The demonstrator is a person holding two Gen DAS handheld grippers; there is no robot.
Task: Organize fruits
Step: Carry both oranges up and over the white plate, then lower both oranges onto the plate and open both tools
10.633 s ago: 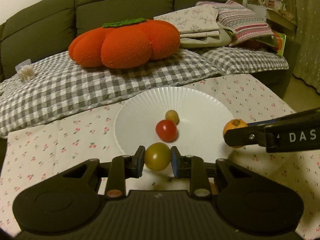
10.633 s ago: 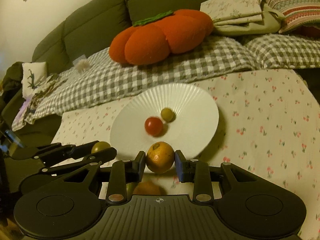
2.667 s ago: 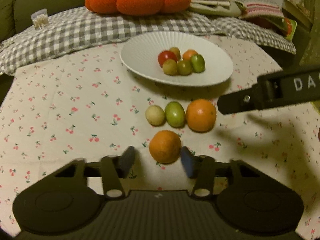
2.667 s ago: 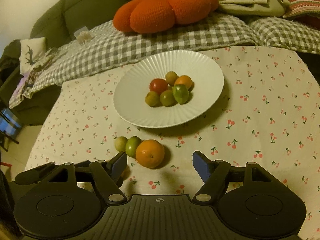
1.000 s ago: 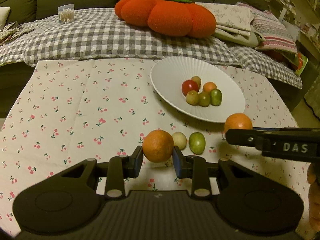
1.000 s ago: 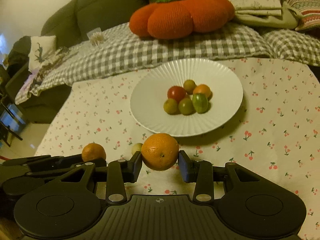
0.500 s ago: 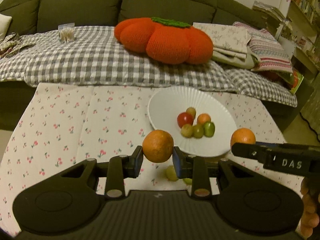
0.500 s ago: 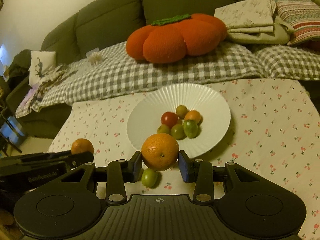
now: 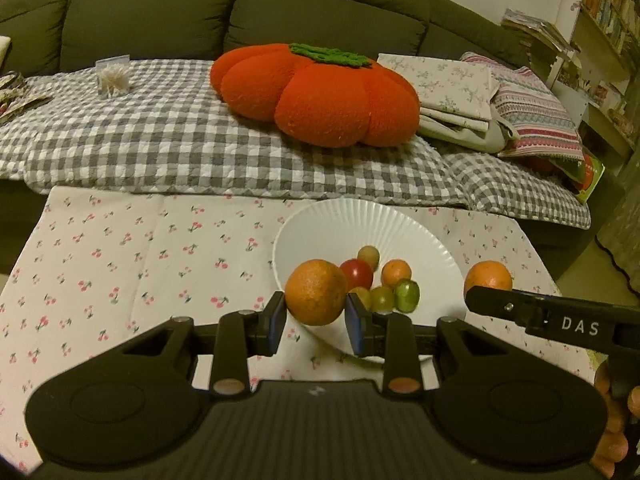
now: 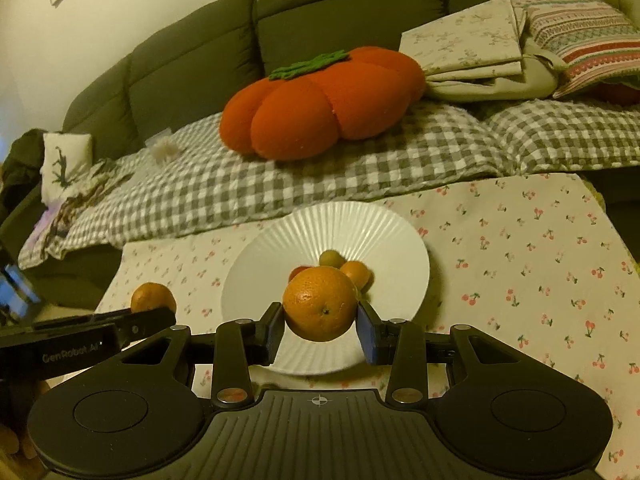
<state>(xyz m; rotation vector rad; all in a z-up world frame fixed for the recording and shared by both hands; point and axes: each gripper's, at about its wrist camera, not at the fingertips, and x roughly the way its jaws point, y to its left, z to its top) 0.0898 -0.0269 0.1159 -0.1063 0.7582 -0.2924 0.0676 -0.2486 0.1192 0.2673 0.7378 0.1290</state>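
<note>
— Holding anything, the left claw (image 9: pixel 316 316)?

— Yes, its two pads are pressed on a smaller orange (image 9: pixel 315 291), lifted clear of the tabletop (image 9: pixel 120 264) and hanging in front of the near-left rim of the white ribbed plate (image 9: pixel 344 220).

— And the right claw (image 10: pixel 320 326)?

— Clamped on a larger orange (image 10: pixel 319 303), stem dimple facing the camera, also in the air, over the near part of the plate. In the left wrist view that same fruit shows at the right edge of the plate, above the black finger marked DAS.

— What sits on the plate?

— A small cluster near its middle: a red tomato (image 9: pixel 357 274), a small yellowish fruit (image 9: pixel 368 255) behind it, a small orange fruit (image 9: pixel 396 273) to the right, then two pale green ones and a brighter green one (image 9: pixel 407 295) at the front. From the right wrist most of these are hidden behind the held orange.

— Surroundings?

— The tabletop wears a white cloth printed with cherries. Behind it lies a grey checked blanket (image 9: pixel 180 148) on a dark green sofa (image 9: pixel 160 28), with a big orange pumpkin-shaped cushion (image 9: pixel 316 96) and folded linens (image 9: pixel 452 92) to its right. Fingers of a hand (image 9: pixel 612 428) show at the lower right of the left wrist view.
</note>
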